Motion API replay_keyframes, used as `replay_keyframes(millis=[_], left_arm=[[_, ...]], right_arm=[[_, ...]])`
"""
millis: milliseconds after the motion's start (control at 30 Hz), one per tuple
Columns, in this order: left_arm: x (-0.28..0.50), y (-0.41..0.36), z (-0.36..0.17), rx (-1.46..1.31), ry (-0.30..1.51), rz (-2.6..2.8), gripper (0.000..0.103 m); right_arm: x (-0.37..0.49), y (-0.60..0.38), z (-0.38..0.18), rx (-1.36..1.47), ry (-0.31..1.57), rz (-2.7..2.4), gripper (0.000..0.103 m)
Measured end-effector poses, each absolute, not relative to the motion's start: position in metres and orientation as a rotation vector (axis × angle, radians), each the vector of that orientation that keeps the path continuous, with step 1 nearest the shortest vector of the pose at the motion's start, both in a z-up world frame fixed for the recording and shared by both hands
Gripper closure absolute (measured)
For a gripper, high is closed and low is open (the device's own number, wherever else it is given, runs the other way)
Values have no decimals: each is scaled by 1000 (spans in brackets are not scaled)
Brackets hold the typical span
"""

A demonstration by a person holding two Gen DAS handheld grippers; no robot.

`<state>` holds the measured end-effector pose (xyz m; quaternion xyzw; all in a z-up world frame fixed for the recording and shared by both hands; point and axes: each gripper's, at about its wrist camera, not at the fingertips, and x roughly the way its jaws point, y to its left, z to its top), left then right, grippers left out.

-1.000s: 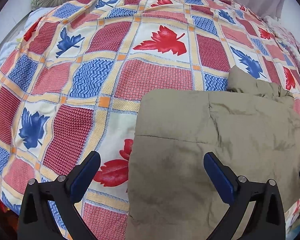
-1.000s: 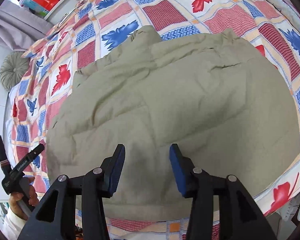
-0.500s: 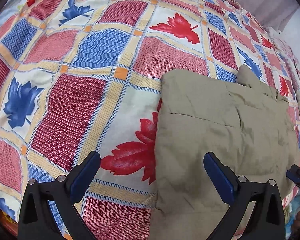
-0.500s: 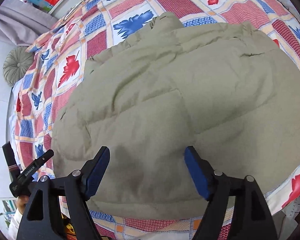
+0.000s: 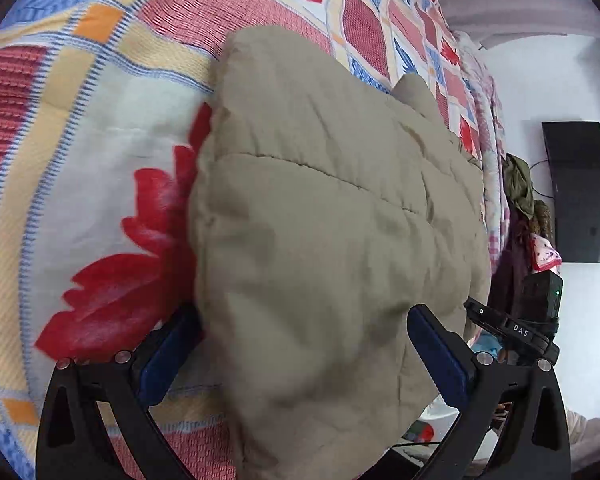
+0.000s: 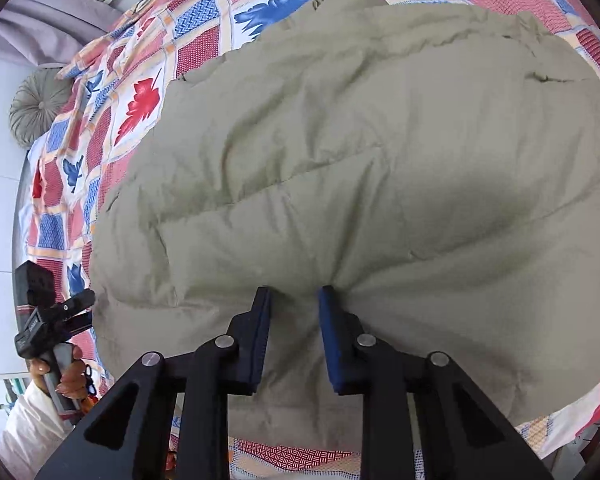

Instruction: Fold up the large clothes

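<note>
A large khaki padded jacket point(image 6: 360, 152) lies folded on a bed with a red, blue and cream leaf-pattern cover point(image 6: 140, 104). My right gripper point(image 6: 292, 300) is shut on a pinch of the jacket's near edge, with fabric bunched between its blue pads. My left gripper point(image 5: 300, 332) is open and straddles the jacket's point(image 5: 324, 240) near left corner, one finger on each side of the fabric. The left gripper also shows at the left edge of the right wrist view point(image 6: 52, 316), held in a hand.
A round grey cushion point(image 6: 36, 108) lies at the bed's far left. A dark screen point(image 5: 580, 192) hangs on the white wall to the right, with clothes point(image 5: 520, 188) piled beside the bed edge. The right gripper's tip point(image 5: 512, 328) shows beyond the jacket.
The left gripper moved down and forward to straddle the jacket's corner. The right gripper, open half a second ago, closed on the jacket's near edge.
</note>
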<state>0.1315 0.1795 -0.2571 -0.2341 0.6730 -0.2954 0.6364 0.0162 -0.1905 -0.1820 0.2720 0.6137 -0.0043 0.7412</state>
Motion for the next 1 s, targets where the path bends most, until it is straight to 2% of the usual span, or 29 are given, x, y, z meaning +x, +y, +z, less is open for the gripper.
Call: replay_keyframes(millis=[233, 267, 300, 333, 400, 433, 500, 633, 700, 1000], left_arm=[[142, 125, -259, -553, 1572, -833, 2], [141, 118, -257, -506, 1574, -843, 9], [138, 112, -254, -462, 1574, -855, 32], [137, 109, -252, -446, 1581, -870, 50], [137, 110, -245, -487, 1574, -886, 67], [137, 112, -239, -494, 1566, -886, 70], [136, 111, -228, -493, 1554, -882, 74], [132, 104, -199, -488, 1534, -878, 74], [129, 98, -178, -474, 1513, -880, 74], [111, 25, -79, -426, 1409, -901, 74]], right_arm=[[13, -192, -188, 618, 1339, -7, 76], [12, -193, -189, 625, 1337, -6, 76], [12, -193, -190, 632, 1336, -8, 76], [12, -194, -190, 642, 1335, -10, 76], [12, -195, -191, 653, 1340, -9, 76], [13, -195, -190, 652, 1349, -4, 76], [15, -194, -182, 642, 1362, 24, 76], [18, -199, -151, 536, 1264, 41, 76], [25, -205, -146, 494, 1223, 27, 84], [66, -222, -201, 570, 1209, 16, 88]])
